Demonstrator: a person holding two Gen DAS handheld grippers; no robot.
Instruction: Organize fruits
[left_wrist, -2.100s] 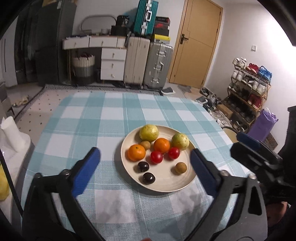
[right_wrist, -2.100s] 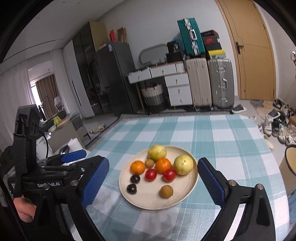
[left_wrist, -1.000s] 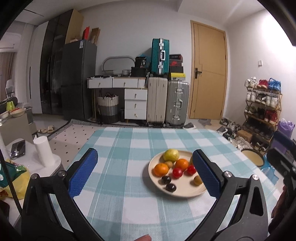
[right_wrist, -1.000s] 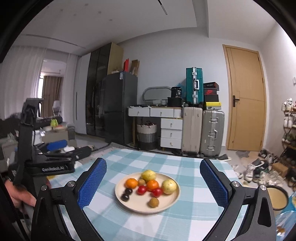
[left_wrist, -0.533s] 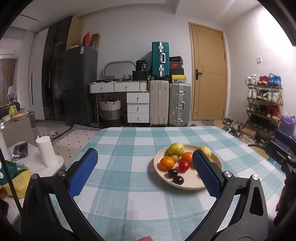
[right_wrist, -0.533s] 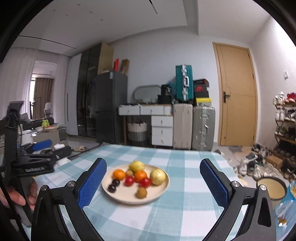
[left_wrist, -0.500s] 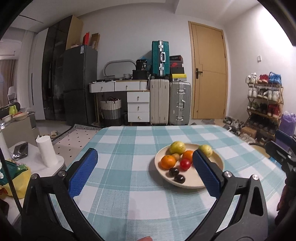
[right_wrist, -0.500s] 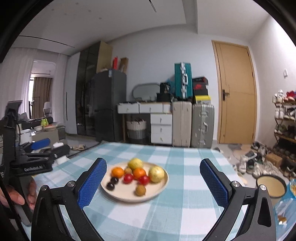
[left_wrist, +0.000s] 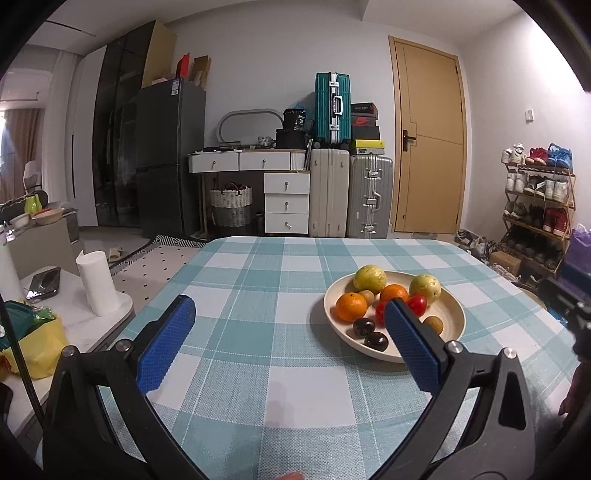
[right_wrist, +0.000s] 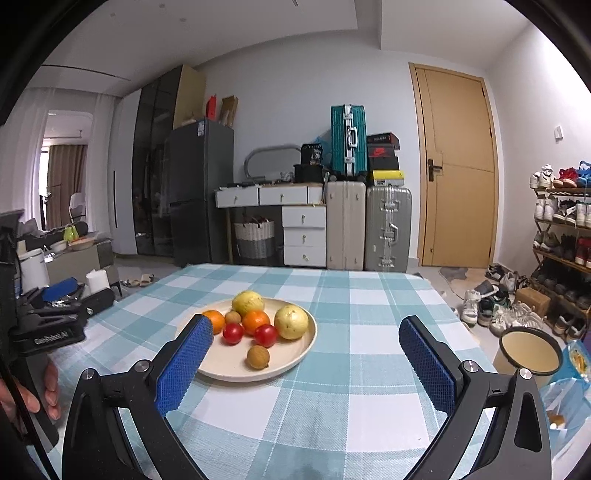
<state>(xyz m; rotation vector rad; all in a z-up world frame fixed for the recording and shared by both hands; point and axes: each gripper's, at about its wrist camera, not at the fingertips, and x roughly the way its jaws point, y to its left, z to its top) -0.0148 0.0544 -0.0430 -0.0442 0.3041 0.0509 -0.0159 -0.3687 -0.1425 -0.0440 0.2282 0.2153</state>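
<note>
A cream plate (left_wrist: 452, 315) (right_wrist: 295, 354) sits on the teal checked tablecloth and holds two yellow-green guavas (left_wrist: 369, 277), two oranges (left_wrist: 351, 306), two red tomatoes (right_wrist: 265, 335), two dark plums (left_wrist: 376, 340) and small brown fruits (right_wrist: 258, 356). My left gripper (left_wrist: 291, 345) is open and empty, low over the table to the left of the plate; its right finger hides part of the plate. My right gripper (right_wrist: 304, 363) is open and empty, to the right of the plate and nearer me; its left finger overlaps the plate's near-left edge.
The table's far edge (left_wrist: 332, 239) faces suitcases, drawers and a door. A side table with a paper roll (left_wrist: 96, 282) stands left. A shoe rack (right_wrist: 561, 240) and a small bin (right_wrist: 530, 350) stand on the floor at the right.
Both grippers dropped from a high view to table level. In the last half second the left one closed in a little on the plate and the right one drew nearer. Fruits unmoved.
</note>
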